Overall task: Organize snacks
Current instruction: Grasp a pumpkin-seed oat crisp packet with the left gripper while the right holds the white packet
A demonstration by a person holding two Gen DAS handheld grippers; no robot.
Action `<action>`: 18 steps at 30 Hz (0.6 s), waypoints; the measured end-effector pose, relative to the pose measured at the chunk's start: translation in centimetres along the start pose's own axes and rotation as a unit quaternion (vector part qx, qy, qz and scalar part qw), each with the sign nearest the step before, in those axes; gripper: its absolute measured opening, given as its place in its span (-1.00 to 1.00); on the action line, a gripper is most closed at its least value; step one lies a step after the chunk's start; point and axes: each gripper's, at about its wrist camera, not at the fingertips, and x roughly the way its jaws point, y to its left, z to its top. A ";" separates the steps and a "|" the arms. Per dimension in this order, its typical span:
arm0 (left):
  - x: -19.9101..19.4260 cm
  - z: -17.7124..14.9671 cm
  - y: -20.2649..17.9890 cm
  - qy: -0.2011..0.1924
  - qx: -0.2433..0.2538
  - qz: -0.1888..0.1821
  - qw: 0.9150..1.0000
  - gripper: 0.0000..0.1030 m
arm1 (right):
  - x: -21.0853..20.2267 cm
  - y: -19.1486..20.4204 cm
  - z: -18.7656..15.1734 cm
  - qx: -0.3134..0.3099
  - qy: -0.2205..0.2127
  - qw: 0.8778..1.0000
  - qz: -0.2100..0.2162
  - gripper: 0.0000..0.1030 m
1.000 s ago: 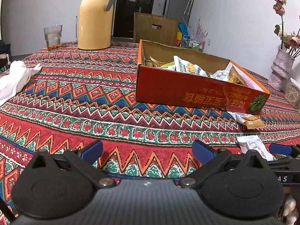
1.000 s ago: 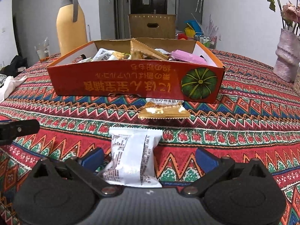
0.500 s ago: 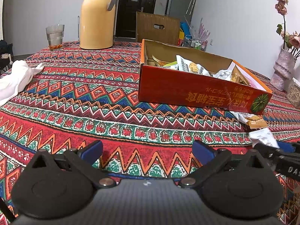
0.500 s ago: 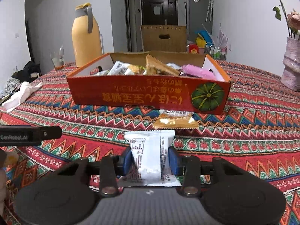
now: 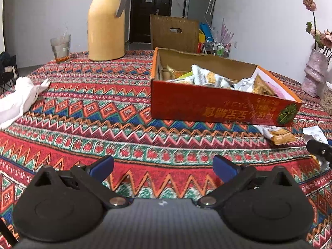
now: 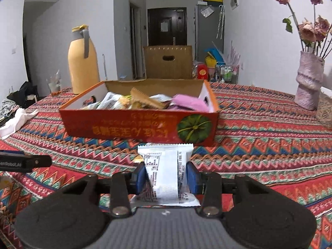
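Between the blue pads of the right gripper (image 6: 166,178) sits a white packet (image 6: 166,172) – the pads pinch it on its two long sides, and its long axis runs forward, along the fingers, toward the box (image 6: 143,124). The packet looks lifted off the tablecloth (image 6: 259,141) and its far edge stands up against the red front wall of the box.

The box lies straight ahead of this gripper and a little higher in the view, open at the top and already holding many snacks. So the coming move, as I judge it, turns on one thing: the packet must go up and forward over the front wall before the pads let go (a low path would push it into the wall).

The left gripper (image 5: 162,166) hovers above the cloth with its pads spread wide and nothing between them. The box is to its front right, farther from it than from the right gripper. One more snack (image 5: 276,133) lies on the cloth just in front of the box – in my judgement the next one to collect.
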 end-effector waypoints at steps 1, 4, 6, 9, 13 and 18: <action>-0.2 0.2 -0.4 -0.002 0.002 0.000 1.000 1.00 | 0.0 -0.6 0.1 0.001 -0.003 1.000 -0.003 -0.23; -0.5 0.9 -1.8 -0.004 0.009 -0.003 1.000 1.00 | 0.0 -1.9 0.5 0.003 -0.011 1.000 -0.009 -0.23; -0.5 1.3 -2.8 -0.004 0.014 -0.005 1.000 1.00 | 0.0 -2.9 0.8 0.004 -0.017 1.000 -0.013 -0.23; -0.4 1.8 -4.4 -0.003 0.020 -0.007 1.000 1.00 | 0.2 -4.3 1.0 0.007 -0.023 1.000 -0.019 -0.23; 0.1 2.6 -6.9 0.003 0.027 -0.013 1.000 1.00 | 0.9 -6.1 1.5 0.012 -0.026 0.999 -0.025 -0.23; 0.9 3.4 -10.1 0.007 0.040 -0.021 0.999 1.00 | 2.4 -8.0 1.9 0.027 -0.031 0.999 -0.032 -0.23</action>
